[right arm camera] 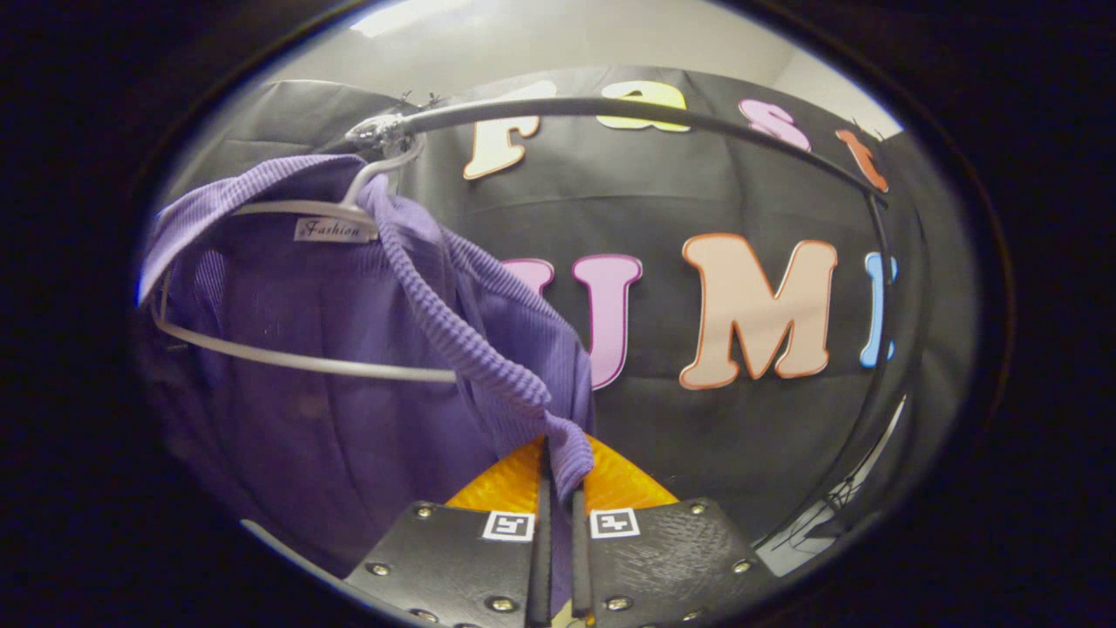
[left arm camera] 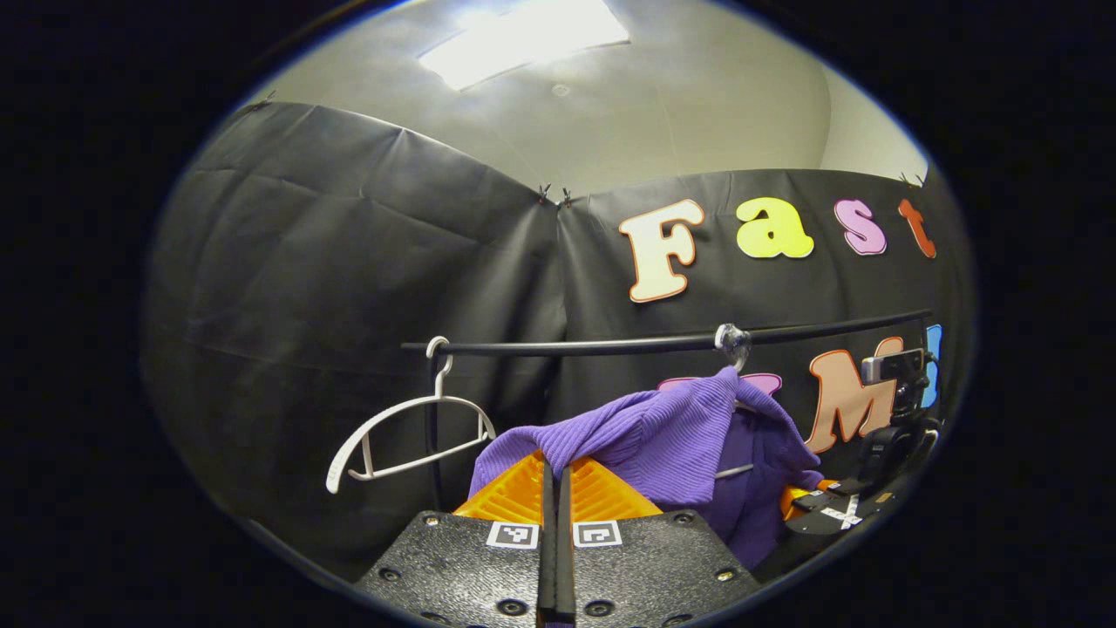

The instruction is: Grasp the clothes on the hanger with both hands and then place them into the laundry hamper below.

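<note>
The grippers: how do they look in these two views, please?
Each gripper, left and right, has two black textured plates with metal screws and a small square black-and-white marker on each. The right gripper seen from the left gripper view carries a small camera and a white cross mark.

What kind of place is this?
Likely a small indoor booth set up like a laundry corner: black cloth walls, a clothes rail with an empty white hanger, and a purple sweater on another.

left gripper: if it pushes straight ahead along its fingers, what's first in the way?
The purple sweater: the left gripper is already shut on its fabric, so it meets that at once. Beyond it hang the rail and booth wall, though depth is unclear.
</note>
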`<act>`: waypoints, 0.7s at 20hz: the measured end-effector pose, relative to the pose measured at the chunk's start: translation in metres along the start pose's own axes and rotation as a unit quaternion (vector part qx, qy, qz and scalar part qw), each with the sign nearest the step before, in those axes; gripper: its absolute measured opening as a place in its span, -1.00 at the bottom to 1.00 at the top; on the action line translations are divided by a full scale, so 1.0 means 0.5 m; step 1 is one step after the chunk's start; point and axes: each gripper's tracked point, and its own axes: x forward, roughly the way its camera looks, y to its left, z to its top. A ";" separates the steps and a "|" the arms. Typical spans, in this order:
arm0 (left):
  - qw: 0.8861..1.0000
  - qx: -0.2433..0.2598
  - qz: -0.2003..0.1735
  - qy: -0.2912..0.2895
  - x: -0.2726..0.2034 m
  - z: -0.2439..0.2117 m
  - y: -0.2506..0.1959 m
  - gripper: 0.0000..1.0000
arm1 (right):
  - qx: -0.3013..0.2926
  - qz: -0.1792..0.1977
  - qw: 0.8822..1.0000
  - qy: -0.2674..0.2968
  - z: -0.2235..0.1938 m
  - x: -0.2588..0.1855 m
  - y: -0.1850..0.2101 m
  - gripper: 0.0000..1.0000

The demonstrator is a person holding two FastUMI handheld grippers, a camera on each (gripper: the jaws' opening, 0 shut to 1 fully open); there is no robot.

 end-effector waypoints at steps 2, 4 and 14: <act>1.000 -0.004 0.001 -0.006 0.004 0.014 0.004 -1.00 | -0.019 -0.011 0.999 -0.023 0.031 0.003 -0.014 -0.82; 1.000 -0.007 0.002 -0.010 0.011 0.027 0.011 -1.00 | -0.032 -0.022 0.998 -0.041 0.058 0.006 -0.028 -0.82; 1.000 -0.024 -0.008 -0.019 0.038 0.077 0.030 -0.95 | -0.045 -0.056 0.993 -0.096 0.166 0.045 -0.086 -0.82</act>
